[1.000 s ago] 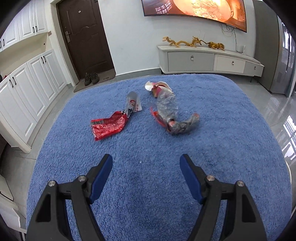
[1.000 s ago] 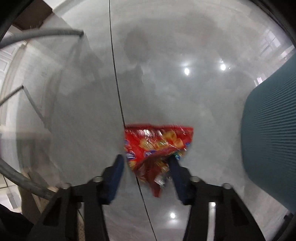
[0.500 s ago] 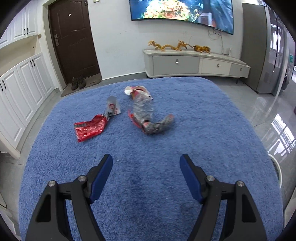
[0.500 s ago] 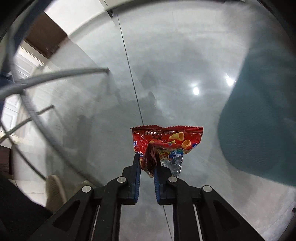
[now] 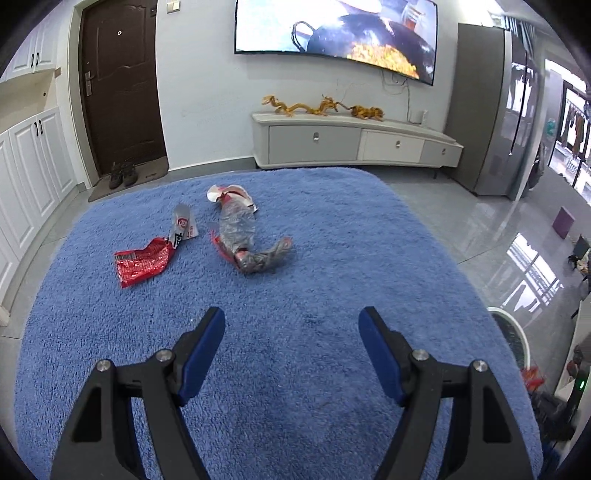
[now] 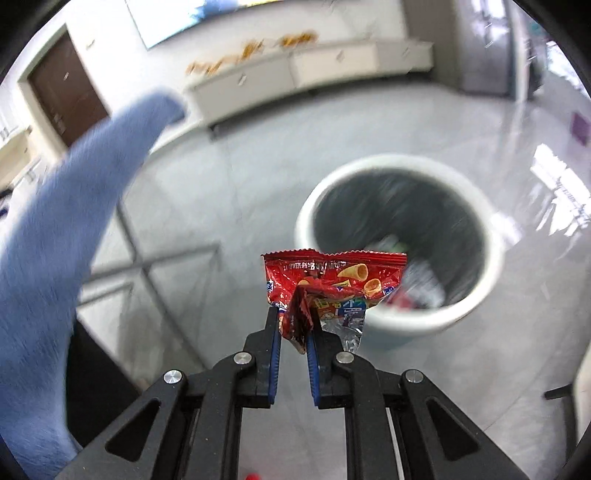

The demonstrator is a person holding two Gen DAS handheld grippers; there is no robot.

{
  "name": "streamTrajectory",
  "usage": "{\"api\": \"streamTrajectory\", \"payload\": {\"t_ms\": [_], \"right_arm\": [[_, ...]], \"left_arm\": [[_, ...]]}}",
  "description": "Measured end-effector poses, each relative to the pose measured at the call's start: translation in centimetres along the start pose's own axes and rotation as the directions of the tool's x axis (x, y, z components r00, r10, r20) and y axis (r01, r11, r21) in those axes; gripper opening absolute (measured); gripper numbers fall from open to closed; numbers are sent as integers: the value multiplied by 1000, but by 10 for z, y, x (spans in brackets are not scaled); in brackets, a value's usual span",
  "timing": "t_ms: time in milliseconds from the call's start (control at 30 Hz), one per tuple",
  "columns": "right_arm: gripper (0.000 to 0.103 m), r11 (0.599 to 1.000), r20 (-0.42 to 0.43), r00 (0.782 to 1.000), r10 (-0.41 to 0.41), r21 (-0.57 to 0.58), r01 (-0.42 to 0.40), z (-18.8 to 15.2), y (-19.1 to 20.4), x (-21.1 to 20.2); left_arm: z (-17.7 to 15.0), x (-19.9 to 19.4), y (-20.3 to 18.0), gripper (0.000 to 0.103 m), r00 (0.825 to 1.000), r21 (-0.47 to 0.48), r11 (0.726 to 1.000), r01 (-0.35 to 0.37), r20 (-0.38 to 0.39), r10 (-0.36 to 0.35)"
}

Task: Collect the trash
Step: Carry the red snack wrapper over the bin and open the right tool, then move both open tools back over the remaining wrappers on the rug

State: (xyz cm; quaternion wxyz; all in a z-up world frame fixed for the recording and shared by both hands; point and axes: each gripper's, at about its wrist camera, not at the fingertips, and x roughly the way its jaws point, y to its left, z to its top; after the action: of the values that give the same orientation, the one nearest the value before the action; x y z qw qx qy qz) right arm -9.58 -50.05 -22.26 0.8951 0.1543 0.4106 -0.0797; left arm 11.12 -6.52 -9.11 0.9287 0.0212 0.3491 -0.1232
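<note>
Since the earlier frames, the right gripper (image 6: 293, 325) has swung away from the bare grey floor and now faces a white bin (image 6: 397, 321), while the left wrist view has drawn back so that more of the room shows beyond the blue cloth (image 5: 332, 258).

Right gripper: fingers closed on a red snack bag (image 6: 332, 277), pinched at its crumpled lower corner. The bag hangs in the air in front of the bin's near rim, overlapping the bin opening in this view. The bin has a dark lining and some litter lies inside it, too blurred to identify. A blue cloth edge (image 6: 55, 240) fills the left side of this view, with a metal frame below it.

Left gripper (image 5: 291, 332): fingers spread wide, holding nothing, hovering above the near part of the blue cloth.

Trash on the cloth, ahead of the left gripper:
- A flat red wrapper (image 5: 142, 262) to the left.
- A silver and white wrapper (image 5: 183, 227) touching the red wrapper's far end.
- A crumpled clear plastic wrapper (image 5: 240, 232) to the right of these, apart from them, with a white and red piece at its far end.

Background: a dark door (image 5: 122, 92), a wall screen (image 5: 336, 29) and a low white cabinet (image 5: 351, 142).
</note>
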Motion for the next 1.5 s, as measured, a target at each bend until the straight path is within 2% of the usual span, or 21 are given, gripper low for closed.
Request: {"api": "streamTrajectory", "payload": {"t_ms": [100,133,200,267,300,433,600,867,1033,1167,1300,1500], "right_arm": [[13,997,50,997,-67,51,64,26,-20,5],[16,994,56,995,-81,76,76,33,-25,13],[32,989,46,993,-104,110,99,41,-35,27],[68,980,43,990,-133,156,125,44,-44,44],[73,972,49,987,-153,188,141,46,-50,51],[73,952,78,984,-162,275,135,59,-70,67],[73,948,88,980,-178,282,147,71,-73,93],[74,956,47,964,-261,155,251,74,-55,135],[74,965,-16,970,-242,98,242,74,-45,164],[74,963,-20,980,-200,179,200,74,-45,163],[74,949,-40,989,-142,278,147,59,-35,159],[74,942,-47,985,-163,291,170,46,-11,153]], "left_arm": [[-2,-11,4,74,1000,-6,1000,-3,15,3],[-3,-15,7,74,1000,-9,1000,-8,20,8],[-4,-23,12,74,999,-15,1000,-24,31,24],[-6,-32,19,74,998,-26,998,-48,44,50],[-7,-36,22,74,997,-33,998,-60,47,61],[-10,-45,33,74,993,-45,993,-111,43,113],[-12,-44,33,74,989,-39,989,-145,26,146],[-7,-29,20,74,990,-1,990,-138,2,138],[-6,-15,16,74,993,7,993,-119,-17,119],[-6,-8,15,74,994,0,995,-102,-27,102],[-5,-4,17,74,996,-4,996,-88,-25,88],[-2,-7,23,74,998,-16,998,-60,-5,60]]}}
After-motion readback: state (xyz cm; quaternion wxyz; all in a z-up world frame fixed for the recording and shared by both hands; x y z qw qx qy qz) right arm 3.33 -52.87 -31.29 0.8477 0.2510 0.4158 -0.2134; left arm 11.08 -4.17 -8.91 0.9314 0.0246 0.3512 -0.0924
